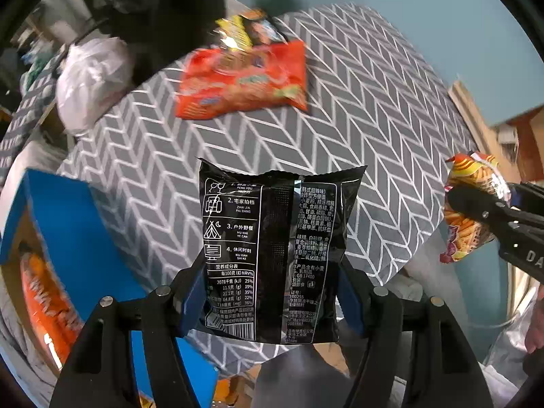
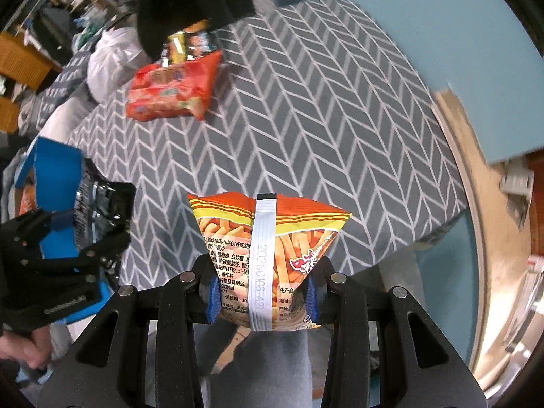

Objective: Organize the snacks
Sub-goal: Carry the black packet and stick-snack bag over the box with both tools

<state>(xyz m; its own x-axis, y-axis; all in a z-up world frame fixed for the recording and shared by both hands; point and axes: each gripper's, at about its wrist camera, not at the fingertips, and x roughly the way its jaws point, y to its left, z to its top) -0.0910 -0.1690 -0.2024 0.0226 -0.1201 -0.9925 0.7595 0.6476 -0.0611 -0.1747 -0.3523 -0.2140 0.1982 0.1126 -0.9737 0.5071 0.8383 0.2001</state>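
My left gripper [image 1: 272, 292] is shut on a black noodle packet [image 1: 278, 238], its blue pads pressing both side edges, and holds it above the near part of the table. In the right wrist view the same left gripper [image 2: 102, 217] and black packet [image 2: 98, 200] hang at the left by the blue box [image 2: 51, 159]. My right gripper [image 2: 261, 292] is shut on an orange fries-snack bag [image 2: 292, 238], pinched at its lower part. From the left wrist view the right gripper [image 1: 476, 214] and the orange bag [image 1: 465, 170] sit at the far right.
A table with a grey herringbone cloth [image 1: 357, 102] carries a red-orange packet [image 1: 244, 81] and a black-and-yellow packet [image 1: 248, 30] at its far side. The blue box [image 1: 68, 210] at the left holds orange packets [image 1: 44, 299]. A white plastic bag [image 1: 91, 78] and dark clothing [image 1: 159, 0] stand behind.
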